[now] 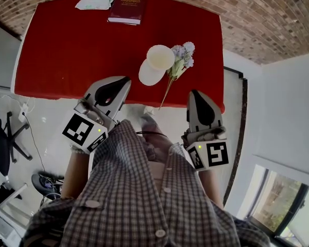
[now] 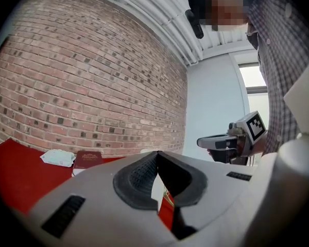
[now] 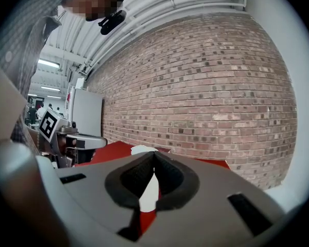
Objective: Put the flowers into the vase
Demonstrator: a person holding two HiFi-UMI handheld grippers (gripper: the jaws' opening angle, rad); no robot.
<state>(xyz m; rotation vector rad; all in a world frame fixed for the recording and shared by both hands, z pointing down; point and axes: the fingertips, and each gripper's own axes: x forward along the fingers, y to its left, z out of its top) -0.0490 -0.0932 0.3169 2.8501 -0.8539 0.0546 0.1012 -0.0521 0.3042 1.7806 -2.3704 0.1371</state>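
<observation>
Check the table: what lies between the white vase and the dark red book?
Nothing. The head view shows only bare red table between the vase and the book. The flowers lie beside the vase, off that stretch.

Worktop [image 1: 82,45], seen from above: a rectangular surface covered in plain red, its far edge against a brick wall.

Four things rest on it. At the far edge lies a maroon book [image 1: 127,5], closed and flat, with a gold emblem on its cover. Just beside the book, on its left, is a pale soft packet [image 1: 95,0]. Well apart from these, towards the near right part of the worktop, is a white vase [image 1: 155,63], apparently upright with its mouth open. The flowers [image 1: 181,55] lie flat close against the vase's right side. They have pale lilac and white heads, and their thin stem runs to the near edge.
</observation>
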